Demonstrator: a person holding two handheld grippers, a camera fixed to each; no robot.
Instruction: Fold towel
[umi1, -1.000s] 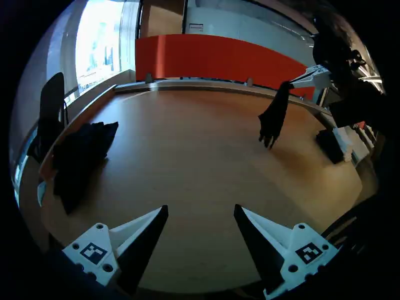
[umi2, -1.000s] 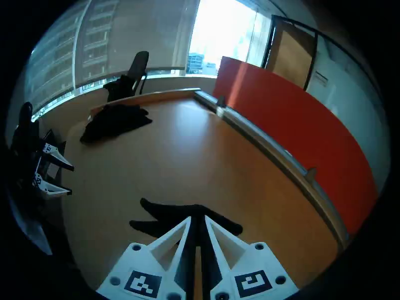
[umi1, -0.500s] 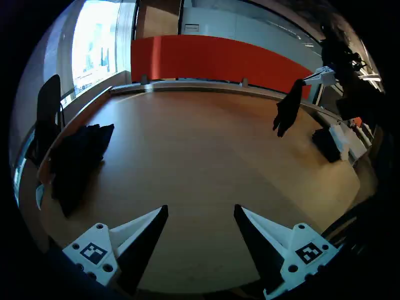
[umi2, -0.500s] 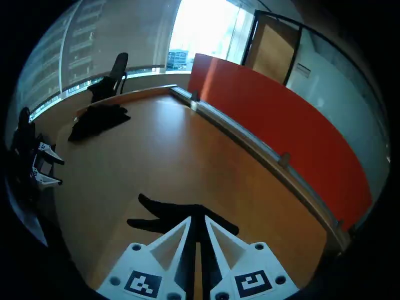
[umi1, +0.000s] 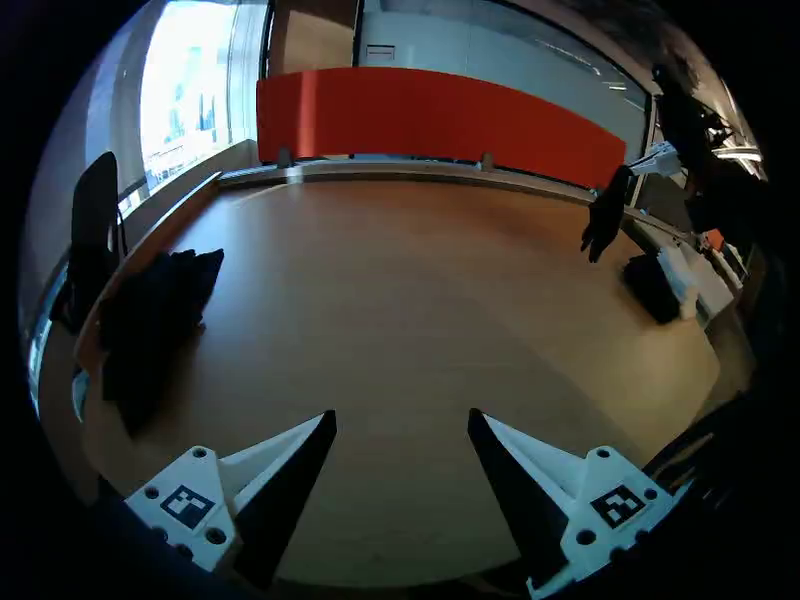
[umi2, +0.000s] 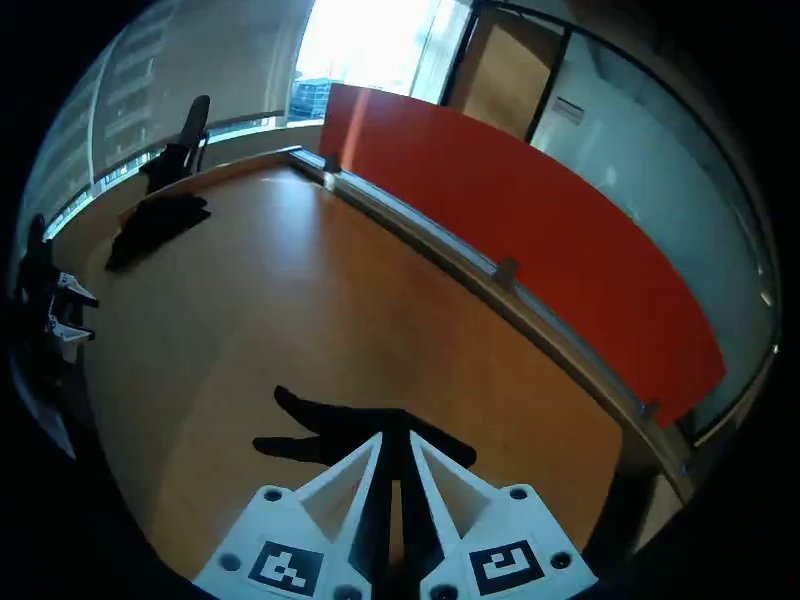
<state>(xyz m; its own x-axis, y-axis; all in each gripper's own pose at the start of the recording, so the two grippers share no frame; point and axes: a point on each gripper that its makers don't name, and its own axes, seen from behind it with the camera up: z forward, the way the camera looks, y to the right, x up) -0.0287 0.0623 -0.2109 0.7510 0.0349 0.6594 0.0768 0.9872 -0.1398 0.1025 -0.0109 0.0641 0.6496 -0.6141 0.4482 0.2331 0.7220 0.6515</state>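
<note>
- Left gripper (umi1: 400, 414) hovers low over the wooden table (umi1: 400, 280), its jaws spread wide and holding nothing; a dark heap of cloth (umi1: 150, 310) lies at the table edge to its left.
- Right gripper (umi2: 397, 440), far across the table to the right, has its fingers closed together on a dark towel (umi2: 340, 430).
- In the left gripper view the towel hangs from that pinch, long axis vertical, off the tabletop and well apart from the left gripper.
- The likely next step is for the open left gripper to travel rightward to reach a free corner.
</note>
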